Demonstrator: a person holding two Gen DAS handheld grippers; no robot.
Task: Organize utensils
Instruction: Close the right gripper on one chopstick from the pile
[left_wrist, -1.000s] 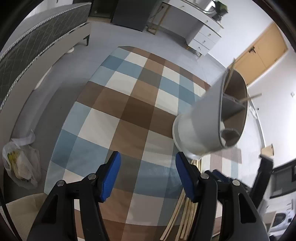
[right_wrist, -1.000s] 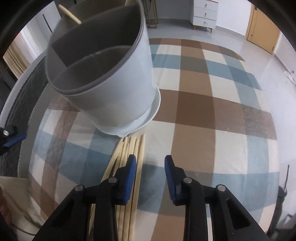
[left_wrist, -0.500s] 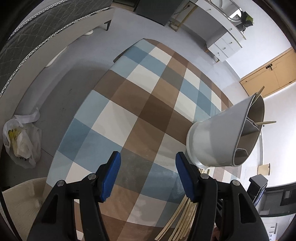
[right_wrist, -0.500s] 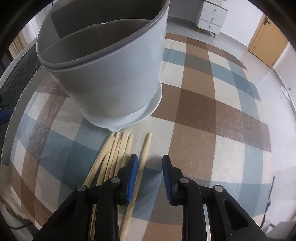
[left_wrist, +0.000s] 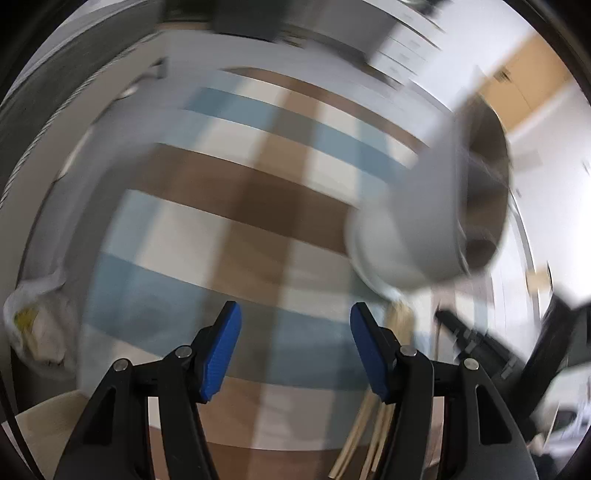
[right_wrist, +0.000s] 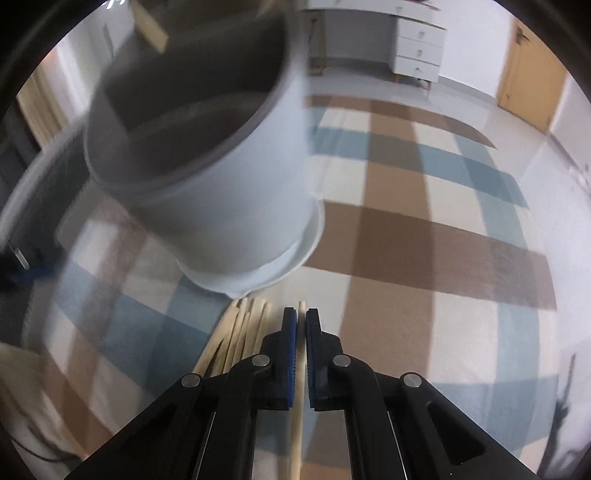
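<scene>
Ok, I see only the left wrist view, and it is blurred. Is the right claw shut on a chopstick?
Observer: Yes, the right claw is shut on one chopstick.
Operator: Where are the other chopsticks?
Observer: The other chopsticks lie bunched just left of that claw, tips near the foot of the holder.
Operator: Is the holder empty?
Observer: No, a stick pokes out of its far side.
</scene>
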